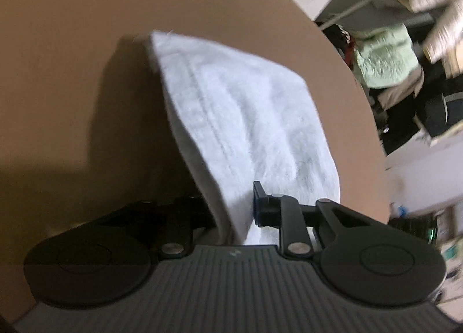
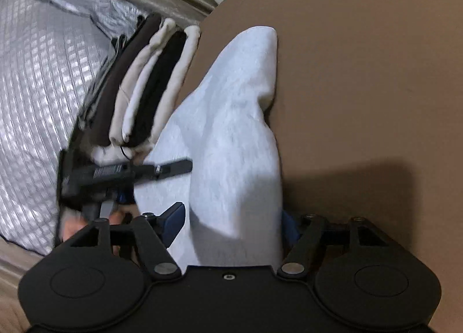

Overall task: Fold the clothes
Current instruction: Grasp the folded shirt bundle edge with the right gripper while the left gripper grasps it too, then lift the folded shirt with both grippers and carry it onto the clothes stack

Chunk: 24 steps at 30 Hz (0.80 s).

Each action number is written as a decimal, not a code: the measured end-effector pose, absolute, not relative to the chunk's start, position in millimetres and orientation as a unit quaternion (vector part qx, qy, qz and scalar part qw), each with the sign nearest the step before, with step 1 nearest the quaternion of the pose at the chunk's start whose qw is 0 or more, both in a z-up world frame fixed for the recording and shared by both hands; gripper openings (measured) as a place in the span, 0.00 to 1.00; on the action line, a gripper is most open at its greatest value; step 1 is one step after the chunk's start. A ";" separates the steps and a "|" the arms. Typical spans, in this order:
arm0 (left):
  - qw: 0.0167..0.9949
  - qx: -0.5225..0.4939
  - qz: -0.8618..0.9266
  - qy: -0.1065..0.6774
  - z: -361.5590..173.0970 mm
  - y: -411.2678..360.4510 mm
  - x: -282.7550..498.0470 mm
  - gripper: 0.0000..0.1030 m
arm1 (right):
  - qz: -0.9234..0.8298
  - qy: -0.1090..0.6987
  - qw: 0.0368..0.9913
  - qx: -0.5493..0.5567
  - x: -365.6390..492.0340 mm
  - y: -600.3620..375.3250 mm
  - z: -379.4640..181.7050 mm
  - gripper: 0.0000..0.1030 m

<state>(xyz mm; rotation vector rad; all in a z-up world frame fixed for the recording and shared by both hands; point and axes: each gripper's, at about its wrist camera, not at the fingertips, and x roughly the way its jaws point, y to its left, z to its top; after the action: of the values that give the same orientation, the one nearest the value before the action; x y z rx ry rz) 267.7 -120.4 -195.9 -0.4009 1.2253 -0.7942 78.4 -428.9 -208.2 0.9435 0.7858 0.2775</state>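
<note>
Cloth (image 1: pixel 246 118) pinched in both closed grippers, left (image 1: pixel 234 211) and right (image 2: pixel 231 223), long axis running away from jaws over table (image 1: pixel 72 43), stack (image 2: pixel 150 87) at left edge.

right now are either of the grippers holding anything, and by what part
Both hold the same white garment. The left gripper and the right gripper each pinch a bunched end of it, lifted over the brown table; which part exactly cannot be told.

Brown tabletop (image 1: pixel 72 43) under warm light — quilted silver sheet (image 2: pixel 34 95) beside it, blurred clutter beyond.
</note>
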 end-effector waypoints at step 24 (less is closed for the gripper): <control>0.825 -0.097 -0.374 0.413 -28.4 -67.0 241.6 0.19 | 0.159 0.277 0.918 0.236 96.4 -364.4 -78.9 0.37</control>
<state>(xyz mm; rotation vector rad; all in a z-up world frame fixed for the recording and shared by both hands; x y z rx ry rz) 241.6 -67.0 -28.4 -0.2054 0.8778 -0.7945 96.4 -364.4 -78.9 0.4860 0.5698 0.3272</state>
